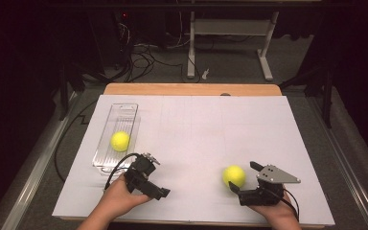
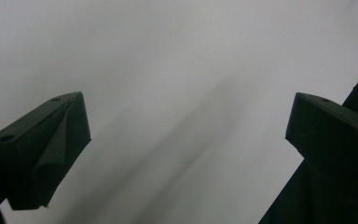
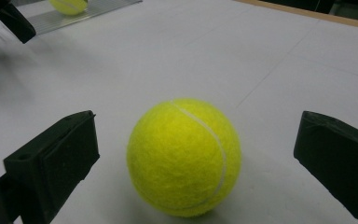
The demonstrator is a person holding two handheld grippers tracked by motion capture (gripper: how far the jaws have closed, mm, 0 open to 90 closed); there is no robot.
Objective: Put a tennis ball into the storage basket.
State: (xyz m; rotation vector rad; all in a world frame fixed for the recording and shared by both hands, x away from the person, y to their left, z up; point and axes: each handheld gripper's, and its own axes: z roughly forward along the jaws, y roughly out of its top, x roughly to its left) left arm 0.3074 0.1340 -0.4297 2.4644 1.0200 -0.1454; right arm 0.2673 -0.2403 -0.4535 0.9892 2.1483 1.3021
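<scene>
Bright white table (image 1: pixel 196 129), dark surroundings, soft shadows, slight blur

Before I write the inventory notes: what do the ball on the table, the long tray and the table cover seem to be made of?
The ball on the table: fuzzy yellow felt with a white curved seam, seemingly a tennis ball. The long tray: clear, glossy, ribbed, probably hard plastic; the table shows through it, and a second yellow ball lies in it. The table cover: matte white sheet with faint lines, perhaps paper; I cannot be sure.
</scene>
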